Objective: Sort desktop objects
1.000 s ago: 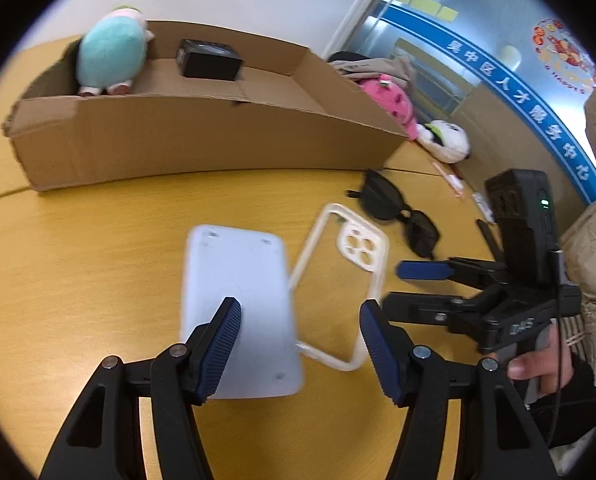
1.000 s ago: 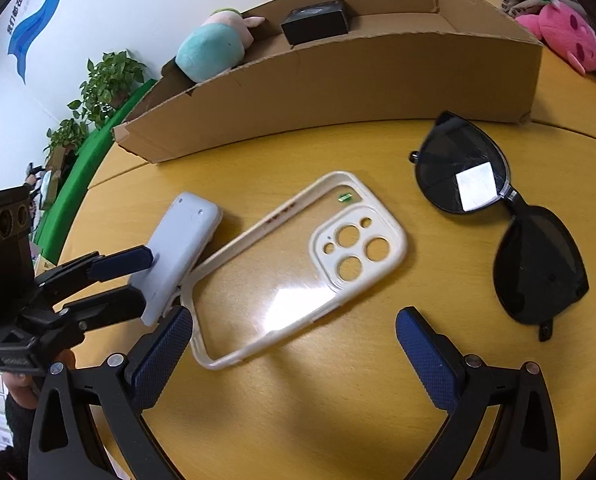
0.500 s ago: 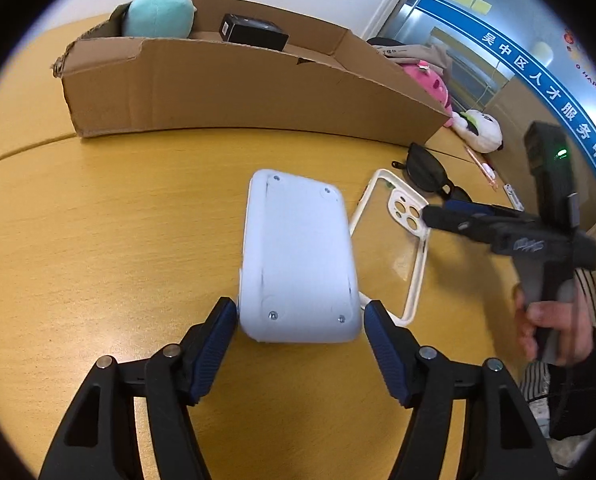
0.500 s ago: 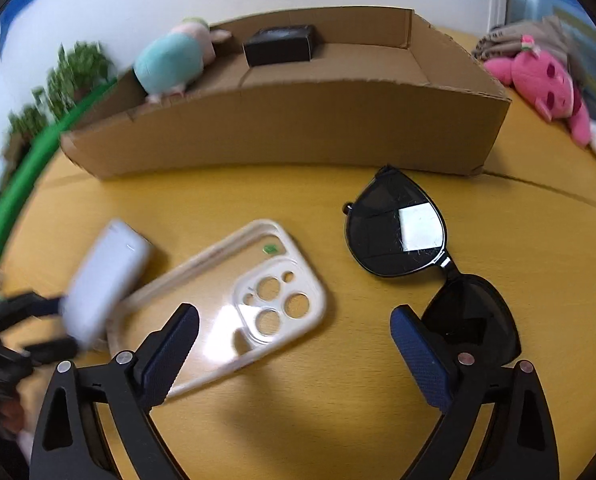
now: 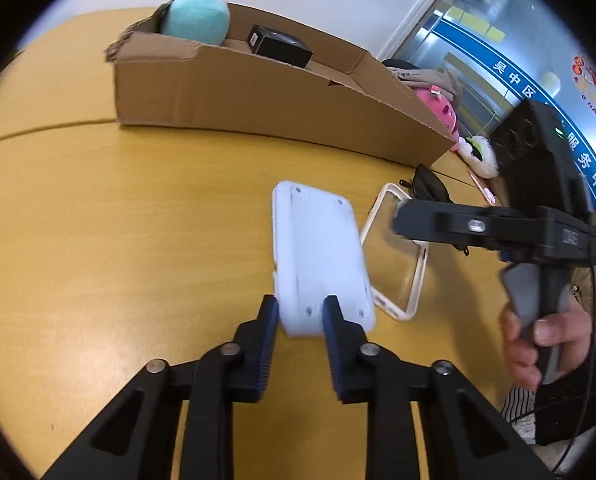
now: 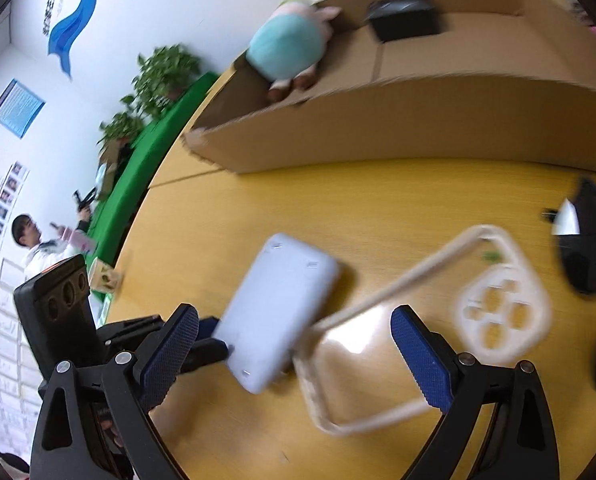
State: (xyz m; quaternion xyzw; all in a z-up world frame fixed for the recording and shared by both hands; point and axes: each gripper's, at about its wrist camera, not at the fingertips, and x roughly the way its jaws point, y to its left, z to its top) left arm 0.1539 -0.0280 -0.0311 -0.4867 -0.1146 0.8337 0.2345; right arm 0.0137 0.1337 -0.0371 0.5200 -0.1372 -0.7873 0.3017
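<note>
A yellow wooden table (image 5: 117,220) fills the frame; a cardboard box (image 5: 257,100) sits upper centre. A white slab-shaped device (image 5: 318,256), smooth hard plastic with rounded corners, lies at centre. The left gripper (image 5: 298,316) is closing on its near end, which sits between the pads. It looks rigid, light and slippery, so narrow edges suit gripping. The right gripper (image 6: 293,340) hangs wide open above a thin, flexible clear phone case (image 6: 378,360).

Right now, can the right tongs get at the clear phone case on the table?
Probably yes: the right tongs stand open just over the clear phone case, nothing covering it; the white power bank lies beside its edge.
</note>
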